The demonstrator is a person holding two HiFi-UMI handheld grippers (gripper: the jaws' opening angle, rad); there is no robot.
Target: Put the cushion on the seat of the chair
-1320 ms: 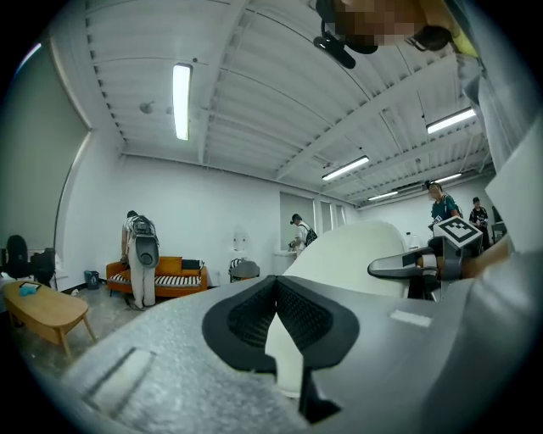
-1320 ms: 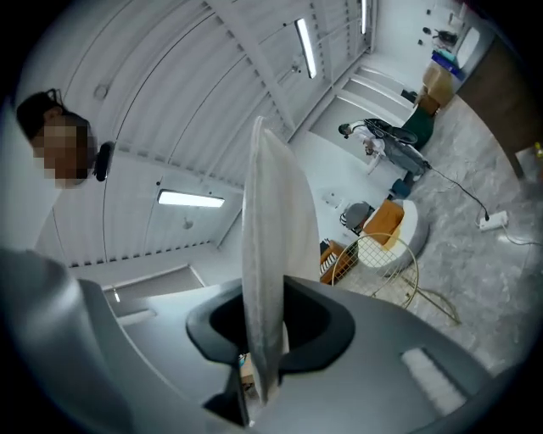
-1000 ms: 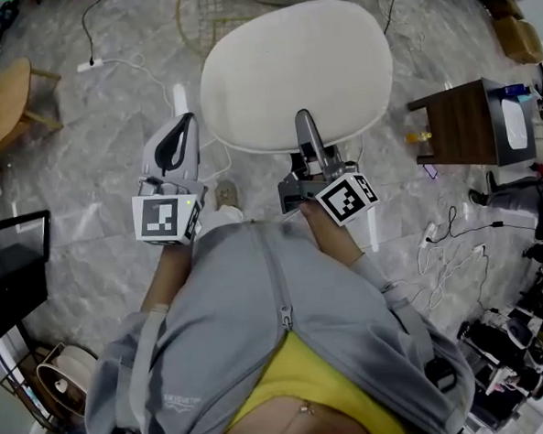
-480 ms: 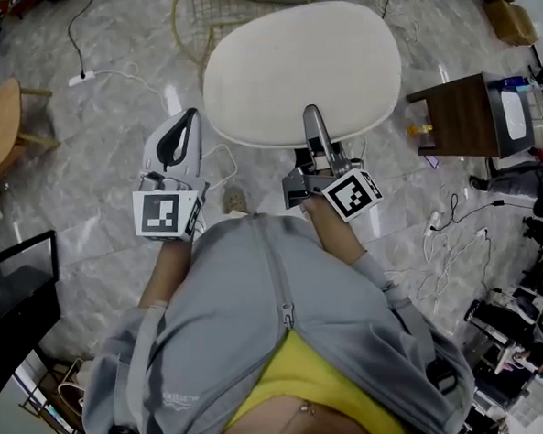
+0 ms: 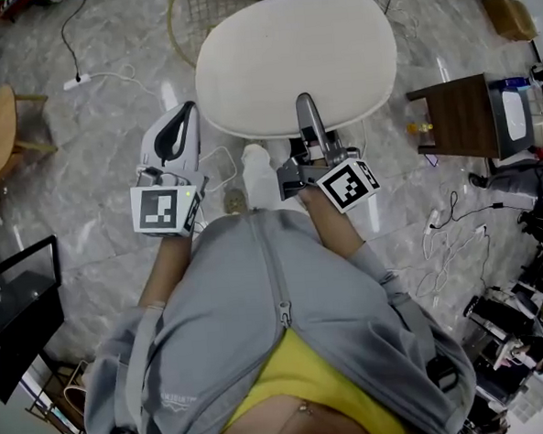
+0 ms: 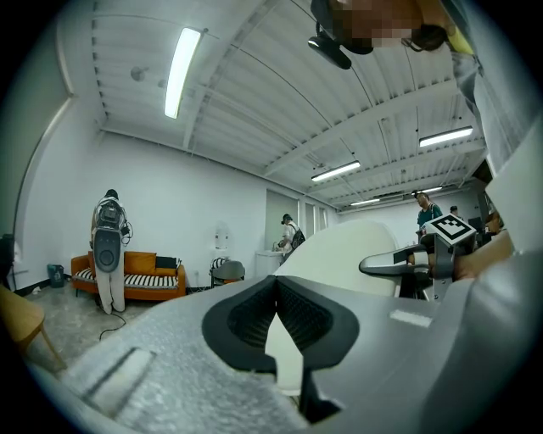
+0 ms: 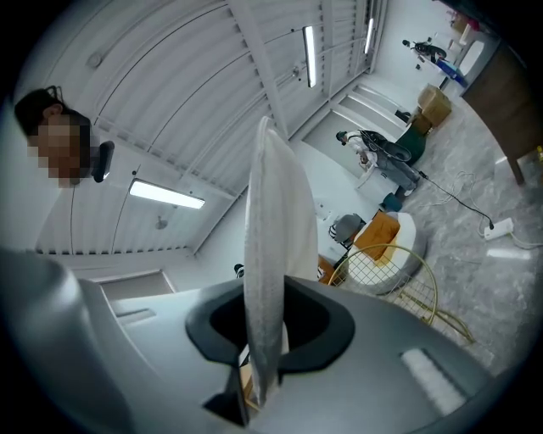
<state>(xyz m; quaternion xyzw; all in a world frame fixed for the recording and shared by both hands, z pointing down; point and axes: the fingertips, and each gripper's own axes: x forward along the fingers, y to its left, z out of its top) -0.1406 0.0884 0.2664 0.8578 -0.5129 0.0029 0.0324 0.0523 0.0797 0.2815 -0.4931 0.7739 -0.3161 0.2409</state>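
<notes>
Overhead, the cushion (image 5: 294,59) clamped by the right gripper (image 5: 307,108) mostly hides the chair (image 7: 377,267); left gripper (image 5: 185,116) closed.

Recording lab: floor cables (image 5: 446,251), sofa (image 6: 140,261)

No words or numbers to read anywhere, just black-and-white square codes on the marker cube at the left (image 5: 164,210) and the marker cube at the right (image 5: 347,184), small print low on the grey jacket (image 5: 177,398) too tiny to make out
</notes>
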